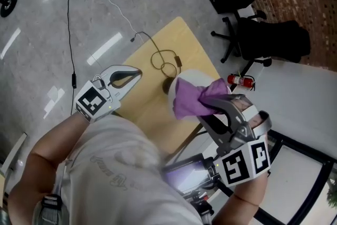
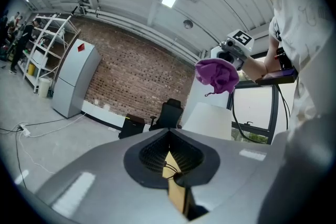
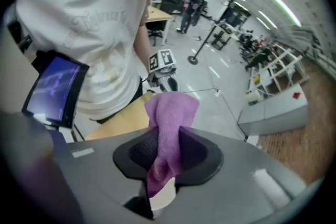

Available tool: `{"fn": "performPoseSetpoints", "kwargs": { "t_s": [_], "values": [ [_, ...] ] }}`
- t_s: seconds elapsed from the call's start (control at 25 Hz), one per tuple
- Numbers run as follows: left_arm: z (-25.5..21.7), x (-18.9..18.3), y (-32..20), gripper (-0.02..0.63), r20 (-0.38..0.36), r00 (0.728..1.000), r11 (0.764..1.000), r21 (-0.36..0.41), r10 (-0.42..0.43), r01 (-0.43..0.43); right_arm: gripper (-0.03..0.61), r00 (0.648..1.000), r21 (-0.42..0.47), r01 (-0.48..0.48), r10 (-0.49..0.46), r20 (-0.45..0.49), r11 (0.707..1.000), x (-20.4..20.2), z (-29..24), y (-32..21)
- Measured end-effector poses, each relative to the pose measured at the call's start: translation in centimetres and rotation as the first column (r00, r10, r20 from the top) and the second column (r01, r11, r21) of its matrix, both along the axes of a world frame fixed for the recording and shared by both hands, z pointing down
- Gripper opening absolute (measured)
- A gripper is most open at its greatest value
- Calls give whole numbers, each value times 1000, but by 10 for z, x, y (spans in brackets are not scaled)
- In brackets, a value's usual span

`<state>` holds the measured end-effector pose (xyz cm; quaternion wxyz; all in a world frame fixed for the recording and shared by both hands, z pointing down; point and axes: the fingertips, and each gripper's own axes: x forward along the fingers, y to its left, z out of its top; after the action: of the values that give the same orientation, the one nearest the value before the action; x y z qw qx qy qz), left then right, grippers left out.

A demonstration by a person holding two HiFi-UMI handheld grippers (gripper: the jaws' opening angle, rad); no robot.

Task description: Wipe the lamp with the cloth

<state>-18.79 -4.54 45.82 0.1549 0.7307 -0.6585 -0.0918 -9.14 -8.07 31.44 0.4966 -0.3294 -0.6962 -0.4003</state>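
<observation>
Although the right gripper clenches the purple cloth just above the white-shaded lamp, most wiping seems yet undone; left of the lamp, the left gripper hangs closed, empty.

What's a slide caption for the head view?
Right tongs hold a purple cloth above the white lamp on a yellow table; left tongs shut, empty.

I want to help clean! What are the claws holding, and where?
The right claw pinches the purple cloth by a bunched-up fold. The left claw is shut on nothing.
</observation>
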Motion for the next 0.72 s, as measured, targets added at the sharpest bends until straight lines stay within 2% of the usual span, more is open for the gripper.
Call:
{"fn": "performPoseSetpoints", "kwargs": {
  "t_s": [0.08, 0.24, 0.44, 0.56, 0.72],
  "values": [
    [2, 0, -3, 2, 1, 1000, 1000, -3, 22, -22, 104, 990, -40, -127, 129, 55, 991, 2, -5, 0],
    [-1, 1, -14, 2, 20, 995, 995, 3, 95, -95, 104, 940, -67, -279, 287, 185, 958, -2, -27, -11],
    [-12, 12, -28, 2, 66, 977, 979, 27, 202, -204, 104, 834, -134, -481, 500, 235, 866, 16, -16, -18],
    [-20, 20, -28, 2, 89, 966, 968, 36, 243, -247, 104, 788, -132, -555, 570, 233, 821, 24, 0, -13],
    [-24, 29, -19, 2, 106, 962, 966, 35, 253, -258, 104, 774, -47, -587, 577, 260, 808, 37, 27, -10]
  ]
}}
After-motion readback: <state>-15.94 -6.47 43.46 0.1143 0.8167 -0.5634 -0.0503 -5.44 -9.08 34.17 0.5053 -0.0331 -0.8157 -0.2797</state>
